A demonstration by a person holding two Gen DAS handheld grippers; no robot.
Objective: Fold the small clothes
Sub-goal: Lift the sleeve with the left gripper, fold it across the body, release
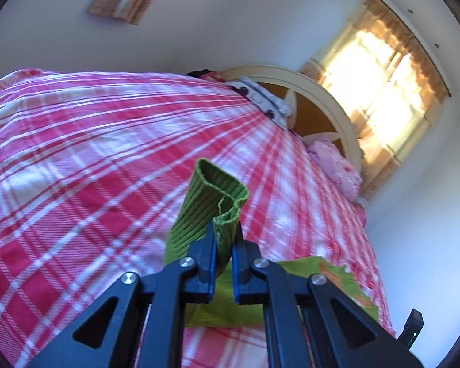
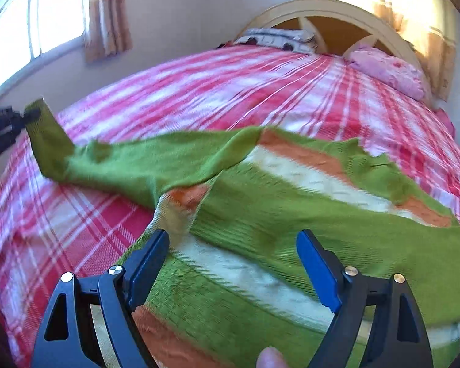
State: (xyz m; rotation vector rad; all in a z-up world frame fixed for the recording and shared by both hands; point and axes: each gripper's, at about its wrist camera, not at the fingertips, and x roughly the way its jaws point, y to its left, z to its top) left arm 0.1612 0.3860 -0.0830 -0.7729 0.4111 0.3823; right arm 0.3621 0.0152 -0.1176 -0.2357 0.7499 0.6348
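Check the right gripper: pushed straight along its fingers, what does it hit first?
Most likely the green striped sweater. The right gripper is open and empty, angled down over the sweater's body on the plaid bedspread, nothing in between. Blur hides the exact gap.

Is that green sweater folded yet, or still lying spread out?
Mostly spread: the sweater lies open on the bed, its sleeve pulled sideways by the left claw.
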